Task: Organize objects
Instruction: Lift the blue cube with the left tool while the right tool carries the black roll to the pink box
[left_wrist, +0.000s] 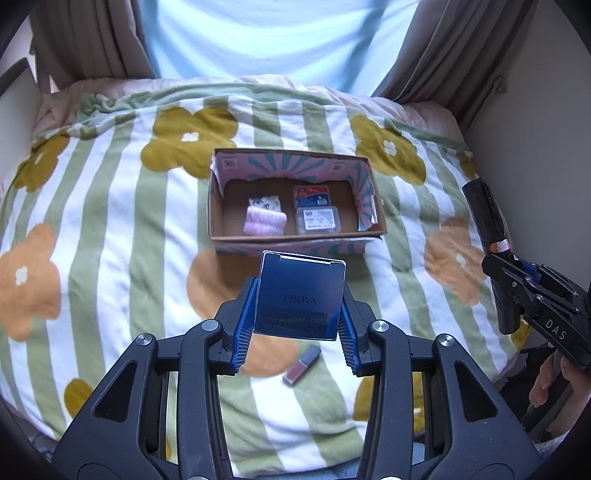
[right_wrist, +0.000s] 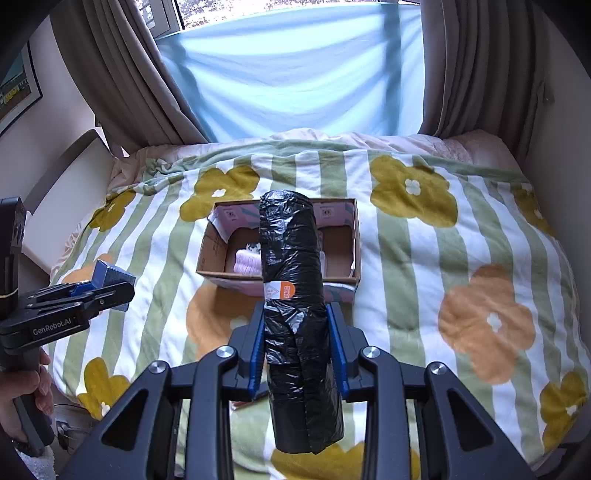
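While the left tongs (left_wrist: 297, 325) clamp the blue box (left_wrist: 301, 295), the right tongs (right_wrist: 297, 345) grip the black roll (right_wrist: 295, 295) level.

Box (left_wrist: 295, 236) on the bed (left_wrist: 110, 221) — lipstick (left_wrist: 301, 365) lies before it.

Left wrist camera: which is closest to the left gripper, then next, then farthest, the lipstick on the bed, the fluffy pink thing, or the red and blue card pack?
From the left gripper:
1. Lipstick, lying on the blanket just under the fingers, slightly right.
2. Fluffy pink thing, in the cardboard box, left half, near the front wall.
3. Red and blue card pack, in the box's right half, toward the back wall.
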